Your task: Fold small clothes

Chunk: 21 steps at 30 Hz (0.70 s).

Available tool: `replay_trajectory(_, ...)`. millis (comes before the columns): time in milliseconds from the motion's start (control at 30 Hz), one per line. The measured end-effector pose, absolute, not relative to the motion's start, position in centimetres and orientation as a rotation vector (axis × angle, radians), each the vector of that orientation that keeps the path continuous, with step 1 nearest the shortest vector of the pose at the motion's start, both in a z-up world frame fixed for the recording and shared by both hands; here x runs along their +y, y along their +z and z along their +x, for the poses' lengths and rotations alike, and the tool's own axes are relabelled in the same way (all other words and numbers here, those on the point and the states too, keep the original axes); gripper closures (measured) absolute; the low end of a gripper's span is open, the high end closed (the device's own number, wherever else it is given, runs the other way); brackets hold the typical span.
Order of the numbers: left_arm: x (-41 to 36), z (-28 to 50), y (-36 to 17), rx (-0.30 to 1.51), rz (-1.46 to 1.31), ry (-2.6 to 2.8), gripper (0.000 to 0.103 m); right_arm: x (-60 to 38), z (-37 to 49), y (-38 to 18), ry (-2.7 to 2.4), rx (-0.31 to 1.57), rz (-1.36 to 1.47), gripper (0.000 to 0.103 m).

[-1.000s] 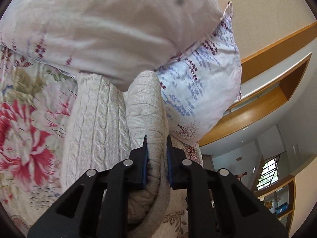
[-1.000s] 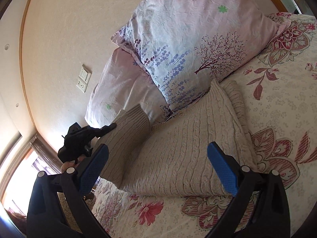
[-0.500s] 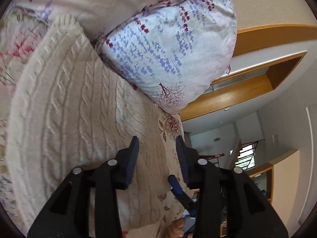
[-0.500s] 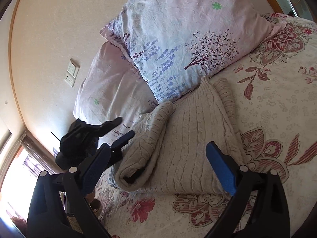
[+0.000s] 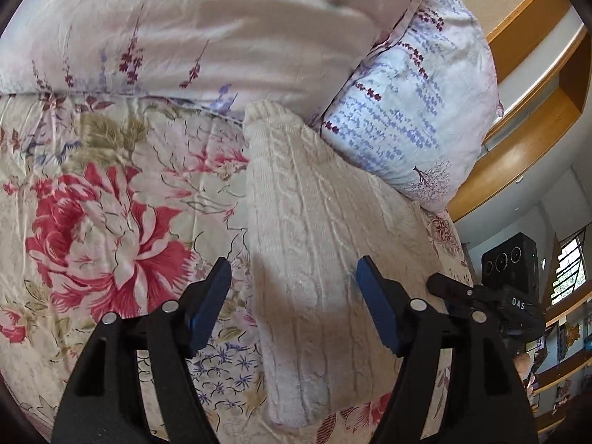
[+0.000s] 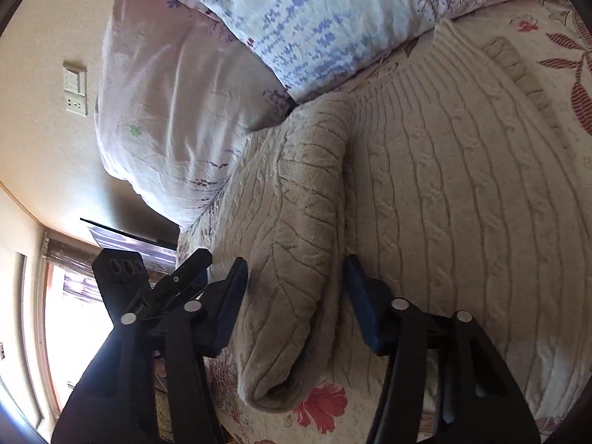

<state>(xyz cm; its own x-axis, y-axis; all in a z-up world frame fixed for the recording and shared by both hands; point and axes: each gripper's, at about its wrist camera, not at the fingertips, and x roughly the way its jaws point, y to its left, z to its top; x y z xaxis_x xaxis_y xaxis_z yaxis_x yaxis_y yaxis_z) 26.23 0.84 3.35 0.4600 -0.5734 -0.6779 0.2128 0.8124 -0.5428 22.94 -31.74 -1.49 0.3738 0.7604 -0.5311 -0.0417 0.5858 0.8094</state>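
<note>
A cream cable-knit sweater (image 5: pixel 314 222) lies on the floral bedspread (image 5: pixel 103 222) with its top end against the pillows. In the right wrist view one sleeve (image 6: pixel 296 222) lies folded lengthwise over the sweater's body (image 6: pixel 462 185). My right gripper (image 6: pixel 296 296) straddles that sleeve's near end. Its jaws are closing, with a blue pad at each edge of the sleeve, which is not squeezed. My left gripper (image 5: pixel 292 296) hovers over the sweater's left edge. Its jaws are opening and the pads touch nothing. Each gripper shows in the other's view: the right gripper (image 5: pixel 499 296) and the left gripper (image 6: pixel 155 285).
Two pillows, one pale pink (image 5: pixel 222 18) and one with blue print (image 5: pixel 414 111), stand against the wall behind the sweater. A wall socket (image 6: pixel 76 90) and a bright window (image 6: pixel 74 333) lie off the bed's left side. Wooden shelving (image 5: pixel 536 111) is to the right.
My left gripper let go of the sleeve, opened and drew back. The sleeve now lies folded on the sweater. My right gripper moved left over the sleeve and its jaws narrowed around it.
</note>
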Motion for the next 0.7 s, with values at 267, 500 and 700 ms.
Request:
replay_trajectory(267, 0.4, 26.2, 2.7, 1.008, -0.438, -0.558, 0.033, -30.4, 23.6, -1.8, 0.645, 1.07, 0.811, 0.059)
replay_trajectory(500, -0.1, 25.9, 2.3, 1.03, -0.466, -0.571, 0.032, -29.6, 24.4, -1.8, 0.641, 1.021, 0.798, 0.084)
replay_trajectory(700, 0.4, 25.5, 3.2, 1.003, -0.496, -0.576, 0.025, -30.1, 23.5, 2.8, 0.587, 0.874, 0.631, 0.085)
